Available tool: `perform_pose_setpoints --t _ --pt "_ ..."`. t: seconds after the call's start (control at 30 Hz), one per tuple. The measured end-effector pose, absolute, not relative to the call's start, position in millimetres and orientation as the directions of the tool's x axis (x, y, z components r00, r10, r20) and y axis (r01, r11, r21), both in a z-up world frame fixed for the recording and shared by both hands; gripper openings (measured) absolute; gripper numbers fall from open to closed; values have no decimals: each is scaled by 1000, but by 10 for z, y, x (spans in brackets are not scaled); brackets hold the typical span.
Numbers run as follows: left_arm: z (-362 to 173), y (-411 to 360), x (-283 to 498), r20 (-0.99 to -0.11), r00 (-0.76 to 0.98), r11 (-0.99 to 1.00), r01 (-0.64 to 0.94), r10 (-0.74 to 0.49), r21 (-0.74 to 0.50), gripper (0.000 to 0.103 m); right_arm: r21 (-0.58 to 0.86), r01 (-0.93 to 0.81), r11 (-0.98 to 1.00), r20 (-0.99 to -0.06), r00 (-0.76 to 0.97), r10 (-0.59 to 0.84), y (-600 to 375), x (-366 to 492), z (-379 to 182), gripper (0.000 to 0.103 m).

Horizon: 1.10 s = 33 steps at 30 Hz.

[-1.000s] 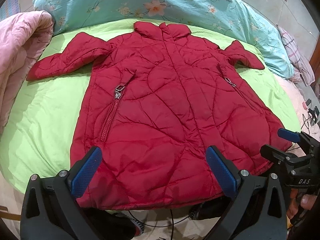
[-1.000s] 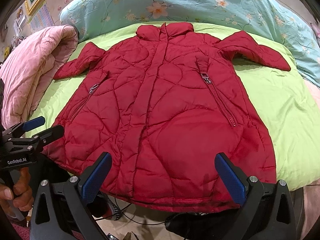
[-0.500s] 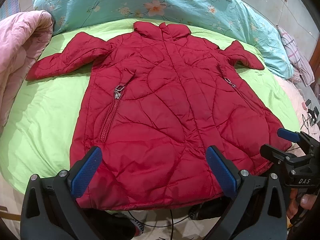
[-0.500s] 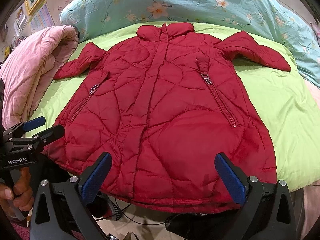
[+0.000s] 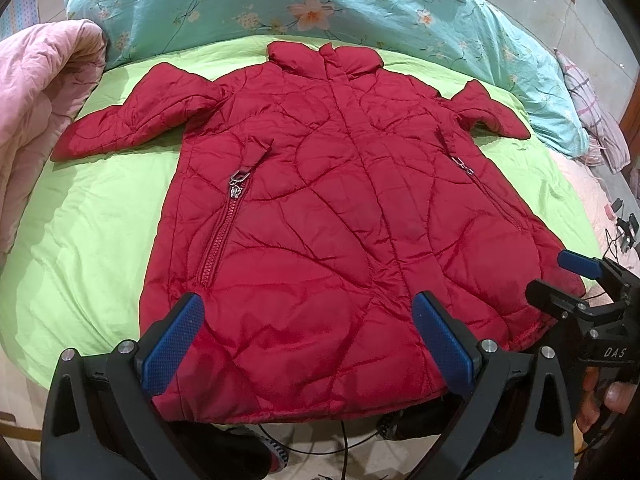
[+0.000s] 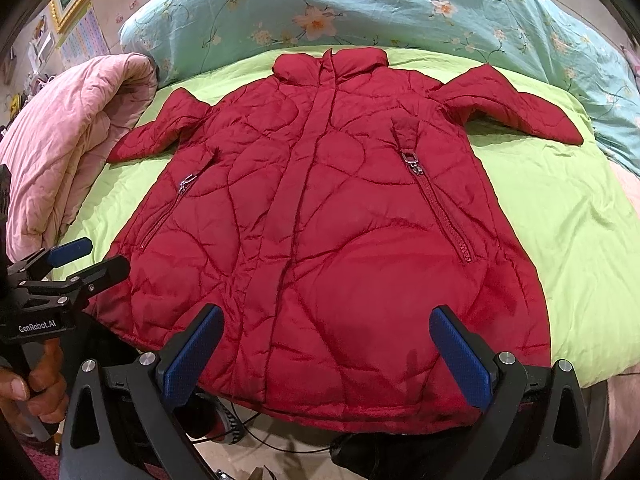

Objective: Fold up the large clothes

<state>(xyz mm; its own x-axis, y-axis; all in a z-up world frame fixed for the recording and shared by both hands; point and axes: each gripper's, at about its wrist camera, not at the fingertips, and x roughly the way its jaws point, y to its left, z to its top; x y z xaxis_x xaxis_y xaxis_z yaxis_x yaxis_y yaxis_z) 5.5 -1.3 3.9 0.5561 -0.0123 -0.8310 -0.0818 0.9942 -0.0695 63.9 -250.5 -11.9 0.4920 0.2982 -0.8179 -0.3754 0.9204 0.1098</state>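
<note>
The red quilted coat lies front-up and spread flat on a lime-green sheet, collar toward the far side, both sleeves stretched out to the sides, its hem hanging just over the near edge of the bed. Two zipped pockets show on its front, one on each side of the closed centre placket. The left gripper hovers over the hem with its blue-padded fingers spread wide; nothing is between them, and whether the tips brush the fabric cannot be told. The right gripper sits likewise over the hem on the other half of the coat, jaws wide apart and holding nothing. In the left wrist view the right gripper appears at the coat's hem corner, a hand on its handle; in the right wrist view the left gripper shows beside the opposite hem corner, also hand-held. A pink quilt is bunched at the sheet's left edge, and a turquoise floral duvet lies beyond the collar. Cables and dark shoes lie on the floor below the hem.
</note>
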Motion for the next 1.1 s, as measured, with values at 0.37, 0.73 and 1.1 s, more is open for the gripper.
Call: perform_pose_setpoints --t 0.37,0.73,1.1 --pt "-13 59 220 -834 550 989 -89 -52 -120 103 138 -366 920 -808 496 318 -2590 804 -123 103" --pt "-24 83 519 -836 545 989 -73 -68 -128 103 195 -334 922 -793 499 348 -2789 1161 -134 103" --pt "-54 169 879 -848 528 990 -92 -39 -103 103 237 -282 930 -737 572 361 -3154 1702 27 103"
